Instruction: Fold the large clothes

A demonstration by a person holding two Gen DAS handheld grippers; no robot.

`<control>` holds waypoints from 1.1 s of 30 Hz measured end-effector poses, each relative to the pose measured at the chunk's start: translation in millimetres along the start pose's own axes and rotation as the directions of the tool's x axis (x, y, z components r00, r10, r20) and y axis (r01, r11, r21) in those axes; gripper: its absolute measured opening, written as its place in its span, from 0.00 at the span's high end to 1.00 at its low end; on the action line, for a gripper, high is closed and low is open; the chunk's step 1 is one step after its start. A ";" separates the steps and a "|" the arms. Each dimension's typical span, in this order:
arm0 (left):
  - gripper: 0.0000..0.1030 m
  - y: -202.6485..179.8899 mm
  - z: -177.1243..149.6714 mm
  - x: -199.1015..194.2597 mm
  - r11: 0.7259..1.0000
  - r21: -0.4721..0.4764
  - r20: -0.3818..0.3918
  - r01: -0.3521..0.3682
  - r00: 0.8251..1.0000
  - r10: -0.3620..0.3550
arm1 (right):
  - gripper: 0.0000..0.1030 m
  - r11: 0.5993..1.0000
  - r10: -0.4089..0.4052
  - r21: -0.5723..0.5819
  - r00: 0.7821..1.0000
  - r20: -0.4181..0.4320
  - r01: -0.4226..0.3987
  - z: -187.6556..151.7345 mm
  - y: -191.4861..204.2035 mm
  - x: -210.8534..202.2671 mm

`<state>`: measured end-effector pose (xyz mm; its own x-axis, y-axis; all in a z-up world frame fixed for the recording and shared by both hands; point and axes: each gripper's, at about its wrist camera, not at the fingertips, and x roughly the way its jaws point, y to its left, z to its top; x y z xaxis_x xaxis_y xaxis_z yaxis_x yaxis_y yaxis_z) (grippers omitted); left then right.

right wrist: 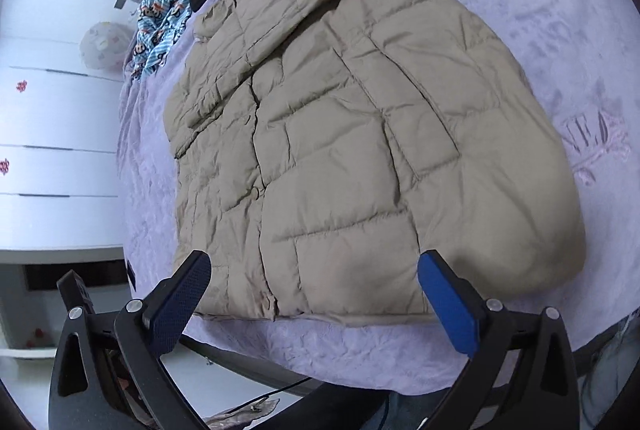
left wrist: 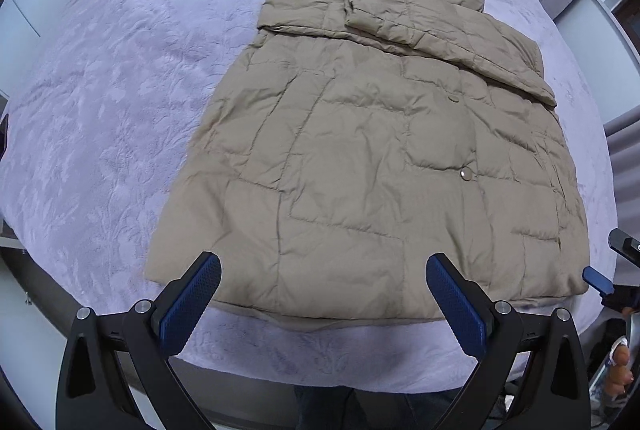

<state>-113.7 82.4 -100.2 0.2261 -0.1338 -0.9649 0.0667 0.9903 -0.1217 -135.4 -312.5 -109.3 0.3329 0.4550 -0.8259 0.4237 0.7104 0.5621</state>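
Right now both grippers, left gripper and right gripper, hold their jaws wide over the puffy coat, whose slippery cloth could slide loose from a thin pinch.

Soft, even, cool daylight fills both views, with no hard glare. The tan quilted puffer jacket shows gentle shading in its seams and creases and casts only a thin, faint shadow along its near hem on the lavender embossed bedspread. Both pictures are sharp at the centre. Strong fisheye distortion bends the bed into a dome, and black vignette fills the corners. In the right wrist view the white drawer fronts are bright, nearly washed out, and slightly soft.
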 end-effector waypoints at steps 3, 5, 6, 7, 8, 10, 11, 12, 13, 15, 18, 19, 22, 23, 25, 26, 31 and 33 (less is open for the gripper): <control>0.00 16.9 -5.3 -1.6 1.000 -0.013 0.000 -0.003 1.000 0.003 | 0.00 0.996 0.020 0.085 1.000 0.019 -0.022 -12.6 -10.3 -2.5; 0.00 24.8 -7.6 -0.3 1.000 -0.017 -0.005 -0.017 1.000 0.017 | 0.00 0.991 0.034 0.130 0.999 0.034 -0.038 -18.6 -16.5 -4.3; 0.00 28.8 -8.5 0.6 0.999 -0.021 -0.008 -0.024 1.000 0.023 | 0.00 0.987 0.039 0.151 0.998 0.042 -0.045 -21.1 -19.0 -5.2; 0.00 32.5 -9.3 1.6 0.999 -0.026 -0.012 -0.026 1.000 0.026 | 0.00 0.984 0.044 0.169 0.998 0.050 -0.052 -23.1 -21.0 -6.2; 0.00 35.2 -9.9 2.4 0.999 -0.029 -0.015 -0.026 1.000 0.026 | 0.00 0.981 0.048 0.184 0.997 0.056 -0.058 -25.2 -22.7 -6.8; 0.00 39.1 -11.4 3.5 0.999 -0.030 -0.015 -0.023 1.000 0.022 | 0.00 0.975 0.052 0.210 0.996 0.068 -0.066 -28.9 -27.6 -8.0; 0.00 39.7 -11.9 3.8 0.999 -0.027 -0.015 -0.023 1.000 0.023 | 0.00 0.972 0.053 0.224 0.996 0.072 -0.068 -30.0 -29.8 -8.1; 0.00 40.3 -12.7 4.1 0.999 -0.024 -0.015 -0.022 1.000 0.022 | 0.00 0.968 0.055 0.241 0.995 0.077 -0.072 -31.7 -32.9 -8.2; 0.00 40.9 -12.9 4.4 1.000 -0.022 -0.015 -0.021 1.000 0.020 | 0.00 0.963 0.059 0.259 0.995 0.082 -0.079 -33.5 -36.2 -8.0; 0.00 41.9 -13.6 4.5 1.000 -0.021 -0.014 -0.018 1.000 0.017 | 0.00 0.951 0.069 0.294 0.993 0.090 -0.093 -37.7 -41.4 -7.2; 0.00 44.2 -13.8 5.5 1.000 -0.025 -0.015 -0.010 1.000 0.010 | 0.00 0.934 0.083 0.340 0.991 0.100 -0.113 -43.0 -49.3 -5.4; 0.00 44.9 -13.8 6.0 1.000 -0.025 -0.015 -0.009 1.000 0.009 | 0.00 0.929 0.085 0.351 0.991 0.102 -0.116 -44.8 -50.3 -4.6; 0.00 47.8 -14.4 7.5 1.000 -0.030 -0.011 0.009 1.000 -0.010 | 0.00 0.919 0.087 0.374 0.991 0.104 -0.120 -48.5 -56.4 -3.8; 0.00 50.4 -15.0 7.9 0.999 -0.037 -0.010 0.027 1.000 -0.027 | 0.00 0.918 0.087 0.379 0.991 0.104 -0.121 -48.8 -58.7 -4.2; 0.00 60.9 -16.4 9.8 0.993 -0.075 -0.007 0.095 0.995 -0.096 | 0.00 0.914 0.084 0.388 0.991 0.108 -0.120 -50.4 -62.3 -5.3; 0.00 66.3 -17.2 11.0 0.987 -0.096 -0.007 0.126 0.992 -0.128 | 0.00 0.911 0.087 0.393 0.990 0.110 -0.124 -51.2 -64.0 -5.4; 0.00 94.9 -26.6 21.6 0.949 -0.190 -0.006 0.252 0.966 -0.258 | 0.00 0.892 0.125 0.422 0.985 0.118 -0.163 -57.2 -75.1 -3.4; 0.00 101.9 -32.9 26.4 0.931 -0.210 -0.010 0.297 0.952 -0.306 | 0.00 0.876 0.156 0.444 0.982 0.110 -0.189 -61.6 -81.0 0.3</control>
<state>-132.9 180.9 -145.7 0.1847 -0.4303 -0.8836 -0.0750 0.8902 -0.4493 -221.5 -336.8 -157.7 0.4856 0.4982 -0.7183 0.6821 0.2979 0.6678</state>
